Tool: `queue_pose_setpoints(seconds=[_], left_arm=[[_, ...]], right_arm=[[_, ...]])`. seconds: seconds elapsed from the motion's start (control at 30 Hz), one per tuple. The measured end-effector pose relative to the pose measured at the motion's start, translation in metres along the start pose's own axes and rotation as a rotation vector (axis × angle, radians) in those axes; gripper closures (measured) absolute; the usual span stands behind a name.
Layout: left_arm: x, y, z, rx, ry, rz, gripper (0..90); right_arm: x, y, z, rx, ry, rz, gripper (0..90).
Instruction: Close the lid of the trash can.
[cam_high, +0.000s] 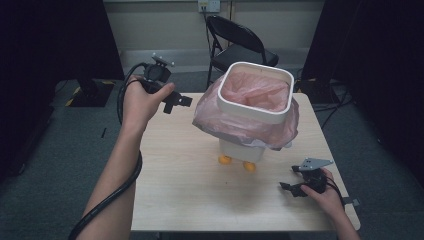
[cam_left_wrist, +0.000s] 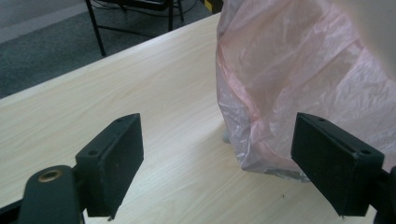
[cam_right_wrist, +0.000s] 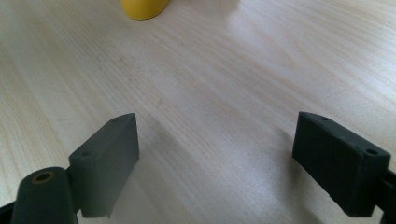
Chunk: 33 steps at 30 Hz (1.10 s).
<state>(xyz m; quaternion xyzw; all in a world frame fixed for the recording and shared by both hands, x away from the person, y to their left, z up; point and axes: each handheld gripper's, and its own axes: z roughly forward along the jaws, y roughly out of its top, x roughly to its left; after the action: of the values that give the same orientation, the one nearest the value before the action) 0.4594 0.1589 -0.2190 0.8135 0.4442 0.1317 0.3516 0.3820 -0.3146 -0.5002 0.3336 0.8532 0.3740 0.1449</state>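
Note:
A white square bin lined with a pink plastic bag stands mid-table on yellow feet. The bag's edge hangs over the rim and drapes down the sides. My left gripper is held above the table's far left corner, open, pointing at the bag, which hangs just ahead of its right jaw. My right gripper rests low near the table's front right, open and empty, with one yellow foot ahead of it.
The light wooden table has bare room at the front and left. A black folding chair stands behind the table. Dark curtains and stands flank both sides. Cables trail on the grey floor.

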Motion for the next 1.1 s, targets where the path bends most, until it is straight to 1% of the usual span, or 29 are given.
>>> queue_pose_setpoints(seconds=[0.13,0.17,0.43,0.53,0.57,0.6,0.73,0.83,0.9,1.0,1.03,1.07,1.1], left_arm=[[0.003,-0.008,0.006,0.005,0.004,-0.012,16.6],[0.004,-0.011,0.009,0.007,-0.007,-0.011,16.6],[0.009,-0.025,0.024,0.012,-0.018,-0.032,16.7],[0.011,-0.030,0.028,0.016,-0.023,-0.033,16.7],[0.011,-0.032,0.030,0.012,-0.022,-0.040,16.6],[0.012,-0.032,0.030,0.016,-0.027,-0.030,16.6],[0.013,-0.038,0.035,0.010,-0.031,-0.043,16.7],[0.013,-0.043,0.039,0.017,-0.035,-0.040,16.6],[0.014,-0.047,0.043,0.019,-0.042,-0.051,16.6],[0.016,-0.053,0.046,0.025,-0.046,-0.048,16.7],[0.016,-0.055,0.048,0.023,-0.051,-0.053,16.7],[0.017,-0.056,0.048,0.028,-0.047,-0.050,16.7],[0.017,-0.059,0.050,0.025,-0.050,-0.064,16.7]], right_arm=[[0.000,0.000,0.000,-0.001,-0.001,0.000,14.0],[0.000,0.000,0.000,-0.001,-0.001,0.000,14.0],[0.000,0.000,0.000,-0.001,-0.002,0.001,14.0],[0.000,0.000,0.000,-0.001,-0.002,0.000,14.0],[0.000,0.000,0.000,-0.001,-0.002,0.000,14.0],[0.000,0.000,0.000,-0.001,-0.002,0.000,14.0],[0.000,0.000,0.000,-0.001,-0.002,0.001,14.0],[0.000,0.000,0.000,-0.001,-0.002,0.000,14.0],[0.000,0.000,0.000,-0.001,-0.002,0.001,14.0],[0.000,0.000,0.000,-0.002,-0.002,-0.001,14.0],[0.000,0.000,0.000,-0.001,-0.002,0.000,14.0],[0.000,0.000,0.000,0.001,-0.003,0.003,14.0],[0.000,0.000,0.000,0.000,-0.002,0.003,14.0]])
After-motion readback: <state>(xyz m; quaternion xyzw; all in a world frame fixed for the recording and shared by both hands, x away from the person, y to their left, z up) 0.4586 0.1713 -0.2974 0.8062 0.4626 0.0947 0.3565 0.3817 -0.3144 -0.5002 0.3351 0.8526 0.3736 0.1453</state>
